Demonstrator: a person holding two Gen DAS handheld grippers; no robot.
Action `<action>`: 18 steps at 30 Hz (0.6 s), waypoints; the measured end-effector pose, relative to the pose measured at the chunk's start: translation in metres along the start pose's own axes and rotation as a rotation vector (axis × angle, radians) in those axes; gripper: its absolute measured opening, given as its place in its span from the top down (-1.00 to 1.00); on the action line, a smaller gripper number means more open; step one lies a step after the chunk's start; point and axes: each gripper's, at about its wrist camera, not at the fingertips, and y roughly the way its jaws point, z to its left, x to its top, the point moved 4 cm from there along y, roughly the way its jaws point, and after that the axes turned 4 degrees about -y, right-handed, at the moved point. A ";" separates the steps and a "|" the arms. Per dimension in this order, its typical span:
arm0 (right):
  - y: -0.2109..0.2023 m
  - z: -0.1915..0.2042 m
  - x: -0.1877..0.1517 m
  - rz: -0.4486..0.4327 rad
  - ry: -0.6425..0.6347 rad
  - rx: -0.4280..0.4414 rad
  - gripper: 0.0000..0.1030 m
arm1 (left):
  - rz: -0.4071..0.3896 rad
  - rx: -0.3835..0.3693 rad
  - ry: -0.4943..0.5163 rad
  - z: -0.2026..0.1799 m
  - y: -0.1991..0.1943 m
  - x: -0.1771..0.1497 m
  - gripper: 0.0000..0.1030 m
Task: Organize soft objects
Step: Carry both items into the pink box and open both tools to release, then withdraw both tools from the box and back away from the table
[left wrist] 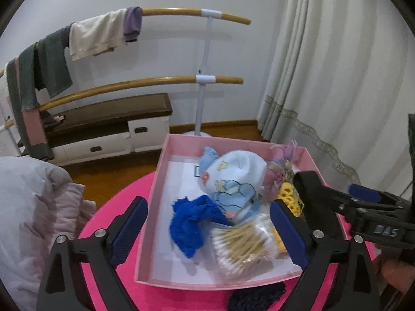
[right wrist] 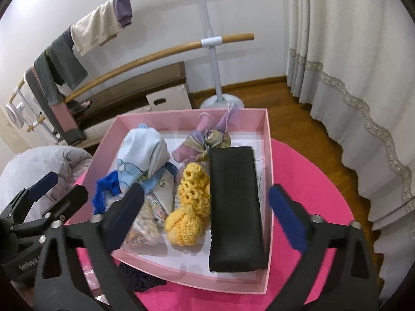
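Tongs: left tongs [left wrist: 208, 229] and right tongs [right wrist: 207, 216] both gape wide, holding nothing.
Soft objects: black folded cloth [right wrist: 236, 217] lies inside pink box [right wrist: 268, 155].
Risk: dark knit piece [right wrist: 141, 277] outside the box may get overlooked.

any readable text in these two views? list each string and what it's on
"DAS" on the body of the right gripper, seen from the left wrist view.
"GenRobot", the last letters unsure and the rest cut off, on the body of the left gripper, seen from the right wrist view.
Small prints on the pale blue cloth in the pink box: pictures, no legible words.
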 end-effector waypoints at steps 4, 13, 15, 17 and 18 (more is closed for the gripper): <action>-0.016 0.002 0.000 -0.039 0.008 -0.005 -1.00 | -0.052 0.025 -0.003 0.013 -0.020 -0.004 -1.00; -0.064 0.023 -0.007 -0.122 -0.018 -0.030 -1.00 | -0.140 0.060 0.041 0.013 -0.072 -0.026 -1.00; -0.081 0.029 -0.013 -0.152 -0.019 -0.031 -1.00 | -0.157 0.060 0.044 0.013 -0.095 -0.044 -1.00; -0.099 0.035 -0.020 -0.182 -0.015 -0.029 -1.00 | -0.169 0.060 0.047 0.013 -0.115 -0.056 -1.00; -0.106 0.037 -0.023 -0.192 -0.016 -0.030 -1.00 | -0.178 0.060 0.050 0.013 -0.123 -0.060 -1.00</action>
